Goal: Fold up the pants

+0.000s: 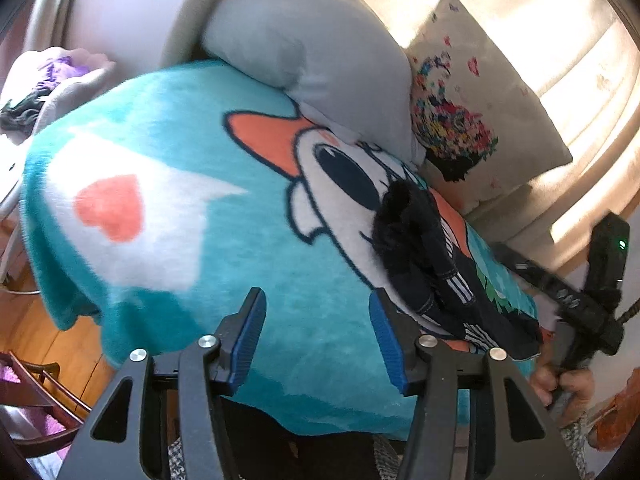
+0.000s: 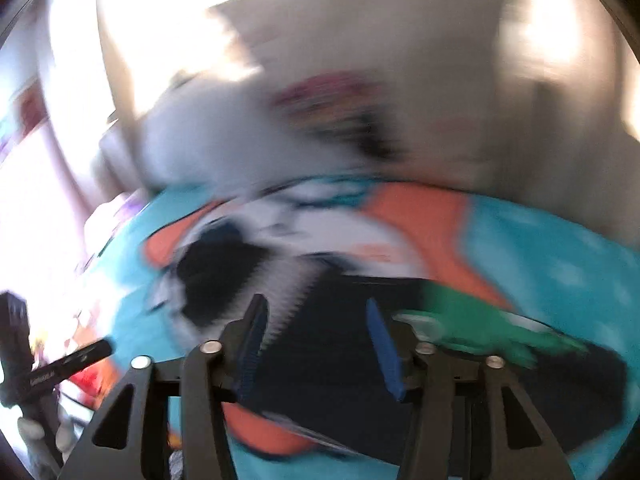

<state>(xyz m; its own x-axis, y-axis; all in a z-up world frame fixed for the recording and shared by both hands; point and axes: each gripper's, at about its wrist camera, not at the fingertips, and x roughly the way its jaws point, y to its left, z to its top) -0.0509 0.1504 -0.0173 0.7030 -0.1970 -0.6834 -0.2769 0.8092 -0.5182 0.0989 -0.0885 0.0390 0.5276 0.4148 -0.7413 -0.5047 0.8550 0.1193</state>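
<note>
Dark pants [image 1: 424, 256] with white side stripes lie bunched on the right part of a turquoise cartoon blanket [image 1: 200, 280]. My left gripper [image 1: 316, 300] hovers open over bare blanket just left of the pants, with nothing between its blue pads. A hand [image 1: 560, 384] holds the right tool at the far right edge, beyond the pants. The right wrist view is heavily blurred. There my right gripper [image 2: 316, 344] stands open low over the dark pants [image 2: 332, 384] on the blanket [image 2: 560, 260], its pads apart and not pressing on cloth.
A grey pillow [image 1: 312, 40] and a printed cushion [image 1: 472, 120] lean against the sofa back behind the blanket. Wooden floor [image 1: 40, 340] and a dark chair [image 1: 40, 392] lie at the lower left. The left tool [image 2: 60, 368] shows at the right view's left edge.
</note>
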